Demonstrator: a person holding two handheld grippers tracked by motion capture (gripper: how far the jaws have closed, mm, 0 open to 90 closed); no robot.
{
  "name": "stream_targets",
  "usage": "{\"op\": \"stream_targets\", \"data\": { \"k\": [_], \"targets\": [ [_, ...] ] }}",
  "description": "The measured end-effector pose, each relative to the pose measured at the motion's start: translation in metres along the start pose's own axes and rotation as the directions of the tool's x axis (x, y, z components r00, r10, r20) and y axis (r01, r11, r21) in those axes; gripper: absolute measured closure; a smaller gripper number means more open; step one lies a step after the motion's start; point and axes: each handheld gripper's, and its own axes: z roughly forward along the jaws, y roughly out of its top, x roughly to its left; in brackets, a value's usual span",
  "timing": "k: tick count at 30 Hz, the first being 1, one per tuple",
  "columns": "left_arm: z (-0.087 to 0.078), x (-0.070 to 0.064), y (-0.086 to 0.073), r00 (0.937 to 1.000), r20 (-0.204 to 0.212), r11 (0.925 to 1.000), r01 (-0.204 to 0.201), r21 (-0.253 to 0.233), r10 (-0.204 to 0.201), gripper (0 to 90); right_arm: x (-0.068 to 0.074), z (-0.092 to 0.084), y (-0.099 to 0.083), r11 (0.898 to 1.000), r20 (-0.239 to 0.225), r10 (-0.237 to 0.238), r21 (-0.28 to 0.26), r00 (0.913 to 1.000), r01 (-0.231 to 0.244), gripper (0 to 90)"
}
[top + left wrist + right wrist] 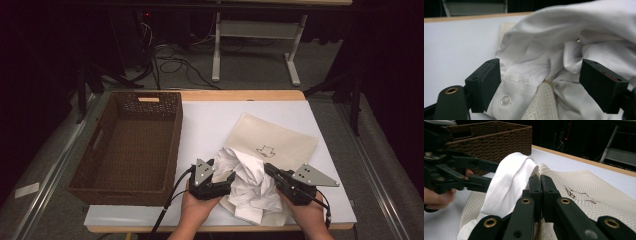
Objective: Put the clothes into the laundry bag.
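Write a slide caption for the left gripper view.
Open left tool straddling a crumpled white shirt over a cream mesh bag.

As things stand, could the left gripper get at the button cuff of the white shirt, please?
Probably yes: the left gripper stands open with the shirt's button cuff right between its jaws, the left pad beside it. Nothing lies in front; only the mesh bag bunches up alongside.

High overhead forward-down; both gripper cameras close on shirt (247, 182)
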Motion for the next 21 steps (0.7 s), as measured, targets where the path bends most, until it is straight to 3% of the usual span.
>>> {"op": "stream_targets", "data": {
  "k": [2,5,7,9,12,17,21],
  "targets": [
    [0.006,0.001,-0.001,0.9999,0.011,0.9998,0.006,0.021,-0.006,18.5,0.0,0.0,0.0,1.0,0.001,-0.002,0.004,1.0,0.002,89.8],
    [0.007,-0.002,0.002,0.9997,0.024,1.0,-0.004,0.002,0.004,22.4,-0.001,0.001,-0.001,1.0,0.0,-0.005,0.003,1.0,0.005,89.8],
    [0.003,-0.003,0.008,0.9999,0.011,0.9996,0.0,-0.029,0.001,25.4,-0.001,0.0,-0.001,1.0,-0.003,0.0,0.005,1.0,0.0,89.9],
    [0.0,-0.003,0.017,0.9994,-0.024,0.9987,-0.025,-0.043,0.024,27.6,-0.001,0.0,-0.001,1.0,-0.004,0.001,0.004,1.0,-0.001,89.9],
    [0.001,0.0,0.028,0.9995,-0.026,0.9986,-0.021,-0.049,0.02,28.4,0.0,0.0,-0.001,1.0,-0.001,-0.005,0.005,1.0,0.005,89.8],
    [0.02,0.0,0.035,0.9987,-0.009,0.9985,-0.05,0.022,0.05,25.0,0.001,0.0,0.0,1.0,-0.003,0.003,0.005,1.0,-0.003,89.8],
    [0.039,0.0,0.034,0.9978,0.043,0.9951,-0.055,0.083,0.051,26.5,0.001,0.001,-0.001,1.0,-0.007,-0.003,0.003,1.0,0.003,89.8]
  ]
}}
